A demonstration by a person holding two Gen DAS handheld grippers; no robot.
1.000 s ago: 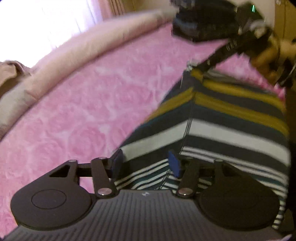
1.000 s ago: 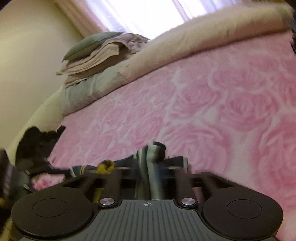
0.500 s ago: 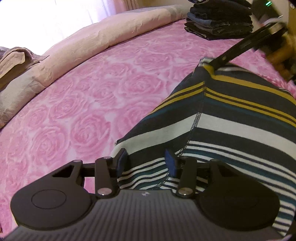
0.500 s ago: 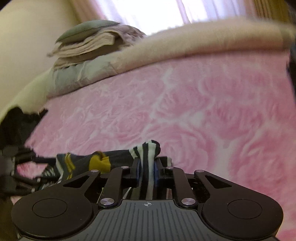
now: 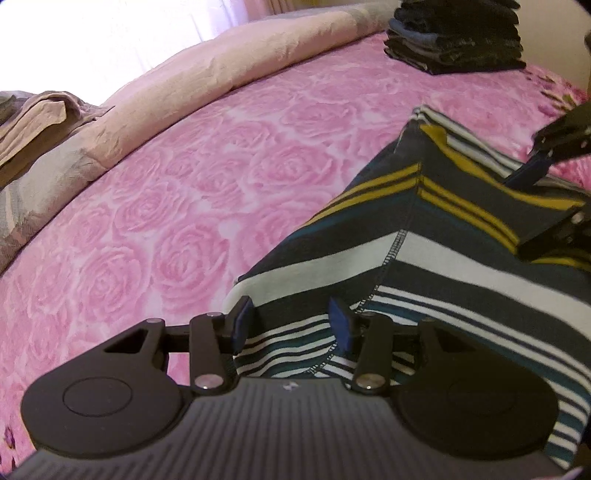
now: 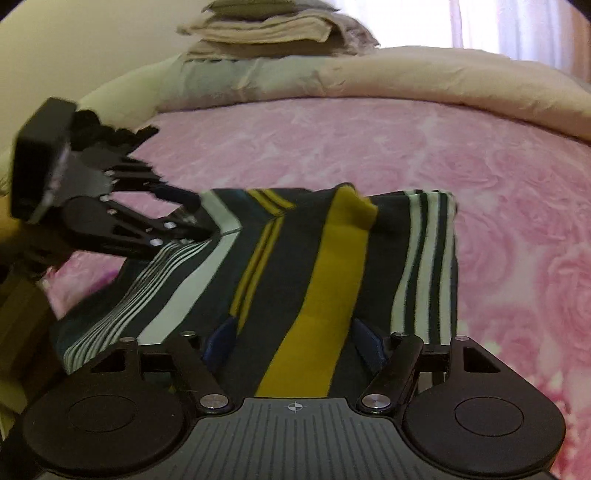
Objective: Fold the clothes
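A striped garment (image 5: 424, 258) in navy, white, teal and mustard lies folded on the pink rose bedspread (image 5: 166, 221). My left gripper (image 5: 291, 326) is open, its blue pads either side of the garment's near corner. In the right wrist view the garment (image 6: 295, 258) stretches away flat, and my right gripper (image 6: 295, 341) stands open with the cloth's mustard stripe between its fingers. The left gripper (image 6: 201, 216) shows at the garment's far left corner. The right gripper (image 5: 535, 206) enters the left wrist view from the right edge, over the cloth.
A stack of dark folded clothes (image 5: 458, 37) sits at the far end of the bed. A rolled beige duvet (image 5: 221, 70) runs along the bed's far side. Folded bedding and pillows (image 6: 266, 33) are piled at the head by the wall.
My right gripper was shut on a bunched fold of the garment; now it is open and the cloth lies flat. Both grippers came down to the bed. The left stayed open.
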